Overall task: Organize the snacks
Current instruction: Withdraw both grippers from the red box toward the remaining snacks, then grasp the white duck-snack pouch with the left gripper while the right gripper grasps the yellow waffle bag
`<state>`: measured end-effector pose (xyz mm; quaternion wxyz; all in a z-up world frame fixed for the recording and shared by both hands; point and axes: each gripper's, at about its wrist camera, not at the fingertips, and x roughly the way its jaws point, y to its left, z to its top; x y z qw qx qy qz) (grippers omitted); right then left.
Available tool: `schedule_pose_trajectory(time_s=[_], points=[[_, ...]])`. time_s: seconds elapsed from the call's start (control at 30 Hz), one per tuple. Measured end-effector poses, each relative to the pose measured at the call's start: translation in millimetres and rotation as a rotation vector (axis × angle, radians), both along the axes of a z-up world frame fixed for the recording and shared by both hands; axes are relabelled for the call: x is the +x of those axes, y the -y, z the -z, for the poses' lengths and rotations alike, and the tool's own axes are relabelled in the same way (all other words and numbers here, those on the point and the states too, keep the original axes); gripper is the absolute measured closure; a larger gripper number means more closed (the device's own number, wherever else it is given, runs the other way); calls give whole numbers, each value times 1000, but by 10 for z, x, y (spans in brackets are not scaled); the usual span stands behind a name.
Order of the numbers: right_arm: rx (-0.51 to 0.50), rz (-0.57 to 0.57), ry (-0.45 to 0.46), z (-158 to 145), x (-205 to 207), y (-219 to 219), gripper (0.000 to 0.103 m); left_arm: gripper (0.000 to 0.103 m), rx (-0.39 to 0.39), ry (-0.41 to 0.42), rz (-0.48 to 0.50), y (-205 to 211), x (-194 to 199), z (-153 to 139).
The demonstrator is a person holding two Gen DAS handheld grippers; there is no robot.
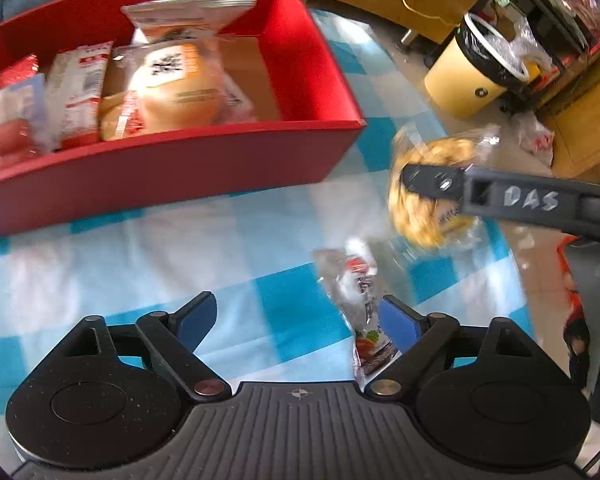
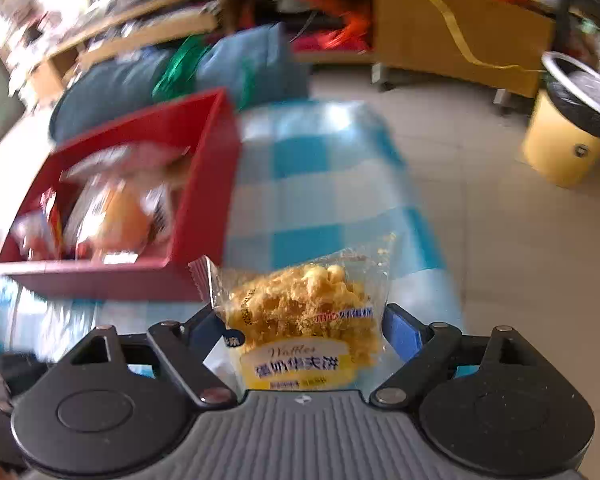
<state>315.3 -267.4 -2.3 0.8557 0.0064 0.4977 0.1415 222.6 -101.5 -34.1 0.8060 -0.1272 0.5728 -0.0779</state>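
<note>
A red box stands on the blue-and-white checked cloth and holds several wrapped snacks, among them an orange bun packet. My left gripper is open low over the cloth. A small clear snack packet lies between its fingers, right beside the right pad, with the left pad well clear of it. My right gripper is shut on a clear waffle packet. From the left wrist, this waffle packet hangs above the table's right side, behind a right-gripper finger, just right of the box.
The red box lies ahead and left in the right wrist view. The table's right edge drops to a tiled floor. A yellow bin with a black liner stands there. A blue cushion and wooden furniture sit behind.
</note>
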Motion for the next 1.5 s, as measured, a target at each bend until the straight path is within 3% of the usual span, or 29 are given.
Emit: schedule_pose_trajectory(time_s=[0.1,0.2,0.23,0.37,0.43,0.5,0.6,0.77,0.87,0.97,1.13,1.27,1.37,1.43,1.5], points=[[19,23,4,-24,2,89,23,10,9,-10,-18,206,59,69],[0,12,-42,135,59,39,32,7,42,-11,-27,346,96,127],[-2,0,-60,194,80,7,40,6,62,-1,-34,380,114,138],[-45,-27,-56,255,124,-135,40,7,153,45,-90,447,122,167],[-35,-36,-61,258,126,-148,40,9,191,64,-75,506,103,172],[-46,-41,-61,275,118,-176,40,19,227,88,-34,526,60,165],[-26,-62,-81,259,73,-225,40,32,226,103,10,421,-10,131],[-14,-96,-101,232,-99,-373,40,31,252,71,23,-40,-157,103],[60,-122,-139,215,-212,-412,41,33,225,45,31,-277,-220,100],[89,-157,-170,215,-357,-490,45,29,245,45,60,-398,-343,98],[174,-111,-201,133,-352,-438,45,17,164,44,-41,-507,-310,48],[195,-49,-156,37,-257,-351,33,7,240,88,76,-194,-222,39],[187,-33,-190,143,-181,-341,33,5,307,50,99,-81,-139,167],[165,-23,-201,193,-126,-335,33,4,263,45,60,-156,-113,199],[181,-13,-194,177,-109,-290,33,10,273,45,54,-215,-102,175]])
